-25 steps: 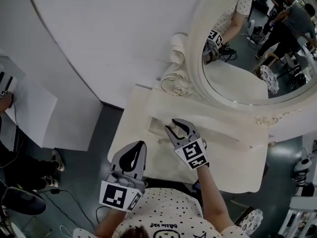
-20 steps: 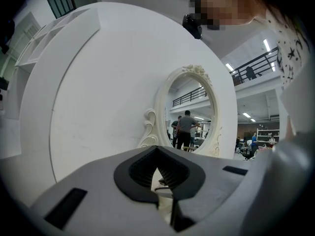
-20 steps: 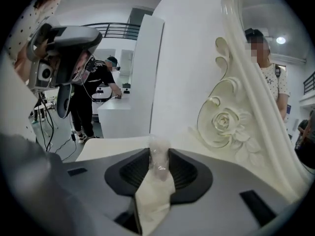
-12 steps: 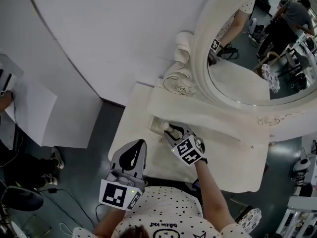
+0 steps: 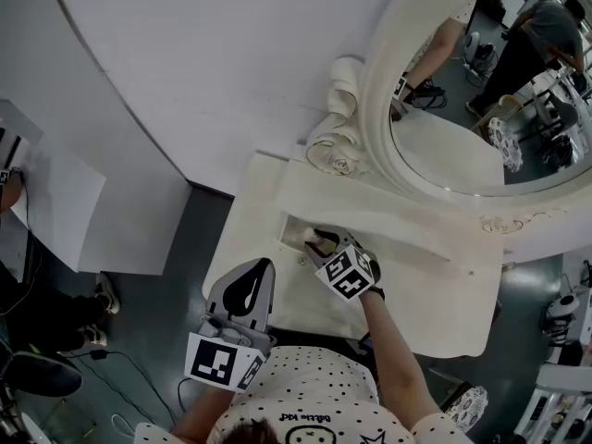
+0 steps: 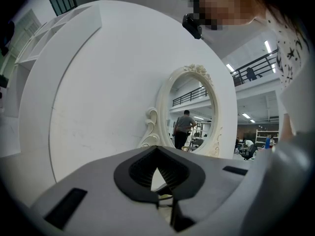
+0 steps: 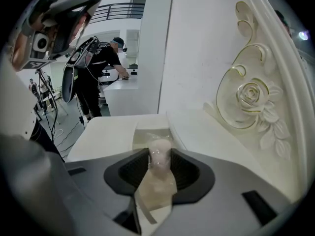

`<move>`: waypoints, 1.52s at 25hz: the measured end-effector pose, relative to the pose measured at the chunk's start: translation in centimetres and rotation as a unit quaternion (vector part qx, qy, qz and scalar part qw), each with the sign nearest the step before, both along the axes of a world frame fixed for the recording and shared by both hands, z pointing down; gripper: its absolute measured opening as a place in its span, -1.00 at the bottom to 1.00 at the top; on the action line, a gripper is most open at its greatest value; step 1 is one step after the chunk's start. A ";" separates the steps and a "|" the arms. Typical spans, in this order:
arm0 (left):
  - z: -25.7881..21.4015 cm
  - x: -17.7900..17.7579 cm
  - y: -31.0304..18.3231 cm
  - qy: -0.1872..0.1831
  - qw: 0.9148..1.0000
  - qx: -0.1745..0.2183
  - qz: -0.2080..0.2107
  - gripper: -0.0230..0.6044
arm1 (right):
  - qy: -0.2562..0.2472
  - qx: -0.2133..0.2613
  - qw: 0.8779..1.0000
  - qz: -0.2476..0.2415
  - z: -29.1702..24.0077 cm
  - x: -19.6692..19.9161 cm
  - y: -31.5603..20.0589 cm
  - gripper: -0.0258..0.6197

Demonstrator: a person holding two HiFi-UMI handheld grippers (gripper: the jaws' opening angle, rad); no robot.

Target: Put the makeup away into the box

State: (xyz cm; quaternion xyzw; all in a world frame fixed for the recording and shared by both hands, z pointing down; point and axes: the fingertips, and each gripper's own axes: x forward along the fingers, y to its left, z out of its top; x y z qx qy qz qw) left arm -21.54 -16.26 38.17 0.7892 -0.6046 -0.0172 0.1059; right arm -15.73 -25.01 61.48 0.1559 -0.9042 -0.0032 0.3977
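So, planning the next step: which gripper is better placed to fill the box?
Right: the right gripper is at the box, makeup tube between jaws that have just been opening; the left gripper sits back, shut, empty.

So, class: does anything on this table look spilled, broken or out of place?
Nothing stands out. The table shows no spill, the mirror is whole, and the one loose item, a pale tube, is between the right gripper's jaws, which have just been opening, over the box.
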 end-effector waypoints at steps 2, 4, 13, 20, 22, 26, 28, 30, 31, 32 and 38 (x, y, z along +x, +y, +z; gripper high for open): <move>0.0 -0.1 0.0 0.000 1.000 0.000 -0.001 -0.91 | -0.007 -0.005 1.000 -0.001 -0.2 -0.1 0.1 -0.47; 0.0 -0.2 0.1 -0.001 1.000 -0.001 -0.003 -0.91 | -0.015 -0.012 1.000 -0.001 -0.3 -0.2 0.2 -0.46; 0.1 -0.4 0.3 -0.001 1.000 -0.002 -0.007 -0.91 | -0.043 -0.025 0.999 0.014 -1.0 -0.2 0.1 -0.41; -0.2 0.3 0.7 -0.003 1.000 0.000 -0.005 -0.91 | -0.068 -0.015 0.997 0.033 -2.8 0.3 0.2 -0.41; -0.3 0.5 0.9 -0.003 1.000 0.001 -0.004 -0.91 | -0.081 -0.010 0.996 0.040 -3.7 0.5 0.3 -0.47; -0.4 1.3 1.2 -0.004 1.000 0.002 0.000 -0.91 | -0.121 0.013 0.990 0.066 -6.2 1.1 0.5 -0.81; -0.5 1.8 1.3 -0.004 1.000 0.003 0.003 -0.91 | -0.143 0.025 0.986 0.081 -7.6 1.6 0.5 -0.90; -0.6 2.3 1.5 -0.005 1.000 0.005 0.005 -0.91 | -0.160 0.037 0.982 0.092 -8.9 2.2 0.8 -0.90; -0.7 2.7 1.6 -0.005 1.000 0.006 0.006 -0.91 | -0.169 0.043 0.980 0.098 -9.6 2.7 1.0 -0.90; -0.7 3.0 1.7 -0.005 1.000 0.006 0.008 -0.91 | -0.180 0.048 0.977 0.106 -10.4 3.2 1.2 -0.91; -1.0 5.9 2.1 -0.005 1.000 0.011 0.027 -0.91 | -0.261 0.098 0.948 0.155 -16.4 8.0 2.6 -0.91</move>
